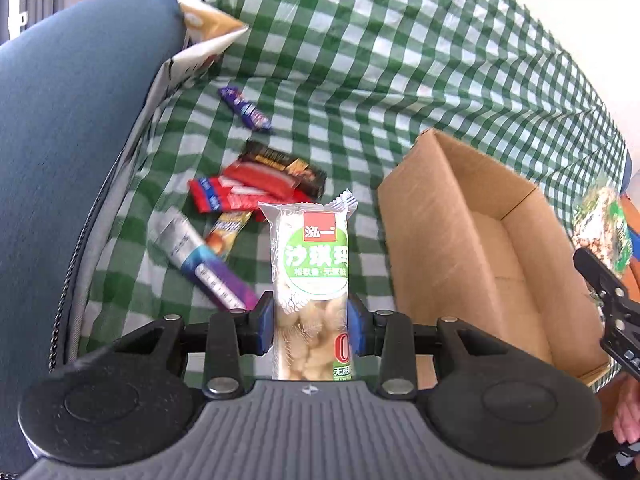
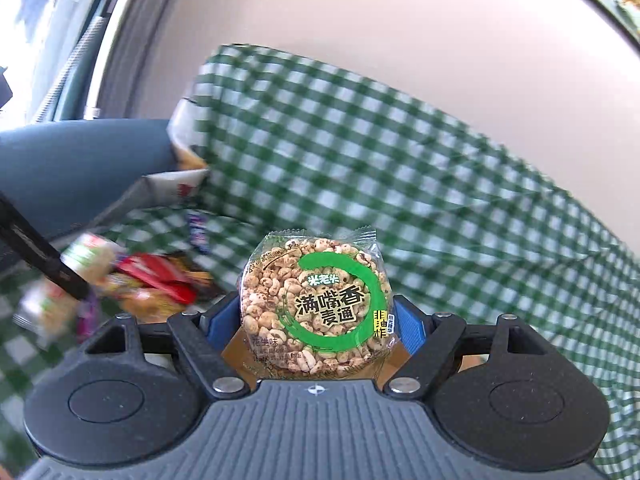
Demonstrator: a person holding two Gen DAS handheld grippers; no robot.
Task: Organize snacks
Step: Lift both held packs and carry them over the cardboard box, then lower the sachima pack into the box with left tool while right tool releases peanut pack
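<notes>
My left gripper (image 1: 311, 326) is shut on a tall clear snack pack with a green label (image 1: 310, 268), held upright above the green checked cloth (image 1: 360, 60). My right gripper (image 2: 316, 320) is shut on a round puffed-grain cake in a clear wrapper with a green ring (image 2: 318, 302). It also shows at the right edge of the left wrist view (image 1: 602, 236), beyond the open cardboard box (image 1: 480, 240). A pile of loose snack bars (image 1: 256, 188) lies on the cloth left of the box.
A purple bar (image 1: 245, 108) lies apart, farther back. A silver and purple pack (image 1: 204, 260) lies near the front left. A blue sofa armrest (image 1: 60, 140) rises at the left, with a paper bag (image 1: 200, 40) against it. The box is empty inside.
</notes>
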